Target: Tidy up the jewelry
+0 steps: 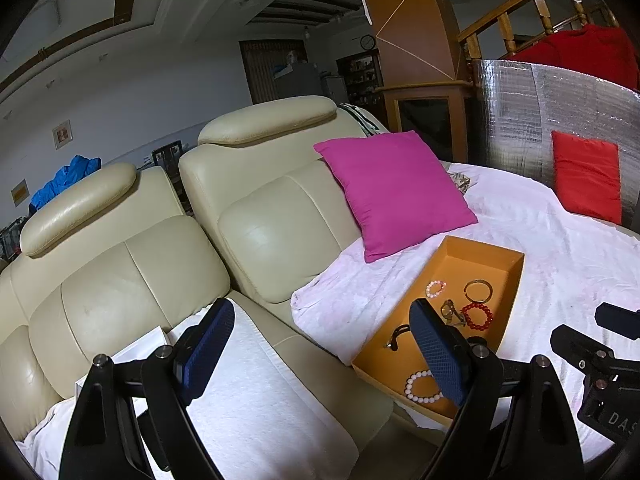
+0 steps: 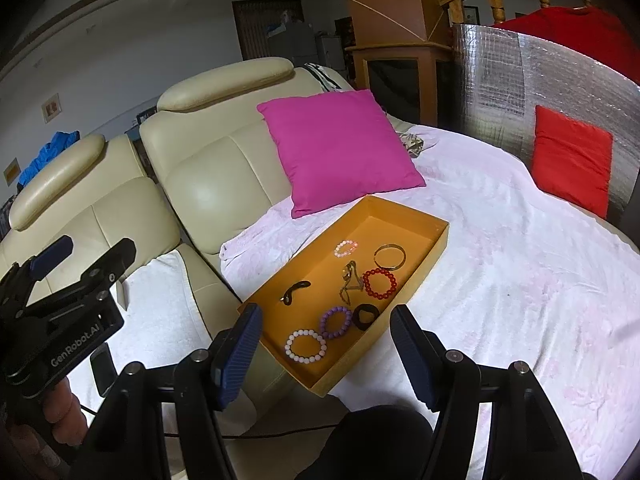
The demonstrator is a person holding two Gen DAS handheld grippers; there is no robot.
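Note:
An orange tray point(image 2: 440, 236) lies on a white cloth and holds several pieces of jewelry. In it are a red bead bracelet point(image 2: 380, 283), a gold bangle point(image 2: 390, 256), a purple bead bracelet point(image 2: 335, 322), a pale bead bracelet point(image 2: 306, 345), a small pink one point(image 2: 346, 248), a black ring point(image 2: 365, 316), a gold clip point(image 2: 350, 280) and a dark curved piece point(image 2: 294, 292). My right gripper point(image 2: 326, 356) hangs open over the tray's near end, holding nothing. My left gripper point(image 1: 320, 350) is open and empty over the sofa seat, left of the tray point(image 1: 516, 276).
A magenta cushion point(image 2: 340, 148) leans just behind the tray. A red cushion point(image 2: 572, 160) rests against a silver foil sheet point(image 2: 500, 80) at the right. The cream leather sofa point(image 1: 132, 264) has a white towel point(image 1: 256, 392) on its seat. A hand point(image 2: 56, 404) holds the left gripper.

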